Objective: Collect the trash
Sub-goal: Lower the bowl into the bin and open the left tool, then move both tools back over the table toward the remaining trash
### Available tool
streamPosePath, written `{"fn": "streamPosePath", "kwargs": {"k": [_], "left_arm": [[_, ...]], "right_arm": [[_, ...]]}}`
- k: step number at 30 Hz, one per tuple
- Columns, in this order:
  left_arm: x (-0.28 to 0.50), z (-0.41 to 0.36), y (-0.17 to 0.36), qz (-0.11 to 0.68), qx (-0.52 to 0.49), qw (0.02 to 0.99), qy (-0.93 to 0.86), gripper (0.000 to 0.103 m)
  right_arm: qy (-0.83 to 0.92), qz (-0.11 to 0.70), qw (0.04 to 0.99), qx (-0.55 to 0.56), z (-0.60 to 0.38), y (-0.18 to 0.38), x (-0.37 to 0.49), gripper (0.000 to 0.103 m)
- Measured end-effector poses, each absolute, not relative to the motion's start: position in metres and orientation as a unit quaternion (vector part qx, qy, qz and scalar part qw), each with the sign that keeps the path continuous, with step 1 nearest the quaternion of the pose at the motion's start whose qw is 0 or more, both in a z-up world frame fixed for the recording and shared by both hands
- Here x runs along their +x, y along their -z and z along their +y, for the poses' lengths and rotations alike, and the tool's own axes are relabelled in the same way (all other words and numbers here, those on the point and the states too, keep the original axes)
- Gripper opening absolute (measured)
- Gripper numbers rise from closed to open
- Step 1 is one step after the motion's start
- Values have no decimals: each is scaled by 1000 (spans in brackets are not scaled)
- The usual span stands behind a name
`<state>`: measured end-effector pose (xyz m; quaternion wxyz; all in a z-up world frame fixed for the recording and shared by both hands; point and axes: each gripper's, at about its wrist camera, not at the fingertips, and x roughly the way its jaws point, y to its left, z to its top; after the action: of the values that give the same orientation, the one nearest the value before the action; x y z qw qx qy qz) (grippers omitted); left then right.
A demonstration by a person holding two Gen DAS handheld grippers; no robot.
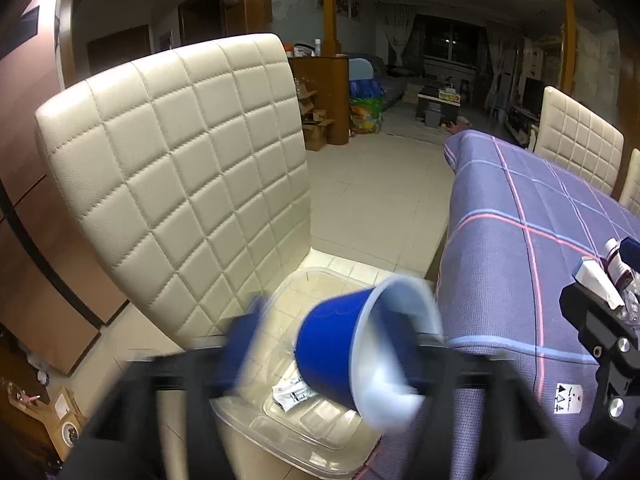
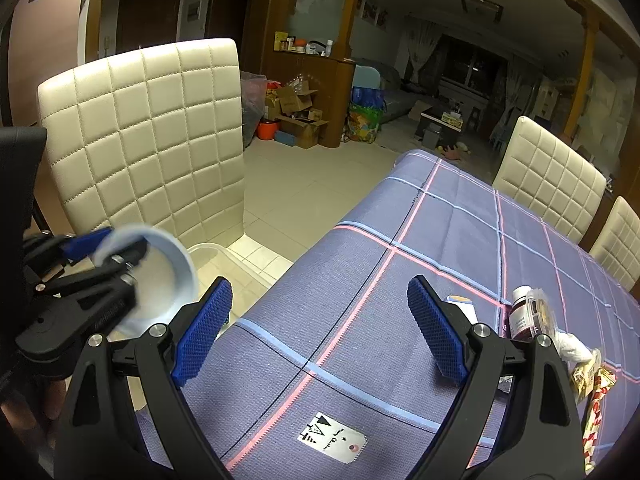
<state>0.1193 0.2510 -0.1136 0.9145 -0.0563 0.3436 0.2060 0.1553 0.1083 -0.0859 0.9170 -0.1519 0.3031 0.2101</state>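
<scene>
Your left gripper (image 1: pixel 332 344) is blurred, jaws standing wide. Between them a blue plastic cup with a white inside (image 1: pixel 360 344) lies tipped, mouth toward the camera. It sits near the right-hand finger; whether the pad touches it, you cannot tell through the blur. The left blue pad (image 1: pixel 240 344) stands clear of it.

Right below the cup: a clear plastic bin (image 1: pixel 288 432) on the seat of a cream quilted chair (image 1: pixel 176 176), with a white printed wrapper (image 1: pixel 292 394) already lying in it.

Your right gripper (image 2: pixel 320 332) hangs over the purple checked tablecloth (image 2: pixel 440 232), jaws wide apart, nothing between the blue textured pads (image 2: pixel 204 332). Just right of its right finger, on the cloth: a dark bottle with a white cap (image 2: pixel 522 316), a clear round container (image 2: pixel 540 308), crumpled white paper (image 2: pixel 574 348) and gold and red wrappers (image 2: pixel 592 392). Left of this gripper, the cup's white rim shows beside the other tool.
</scene>
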Motion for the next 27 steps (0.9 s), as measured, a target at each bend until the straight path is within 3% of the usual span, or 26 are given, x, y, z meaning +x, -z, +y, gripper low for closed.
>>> {"fn": "streamPosePath", "kwargs": {"k": [1,18,27], "left_arm": [[117,249,111,332,-51,917,-213,84],[115,223,108,336,-25,920,-200,84],[121,188,102,339,-13,927,-161,84]], "right_arm": [[-210,304,917,-150,107,86,156,89],[-194,312,921,-132,80,87,158,89],[-153,303,933,-121,19,82,154,89]]}}
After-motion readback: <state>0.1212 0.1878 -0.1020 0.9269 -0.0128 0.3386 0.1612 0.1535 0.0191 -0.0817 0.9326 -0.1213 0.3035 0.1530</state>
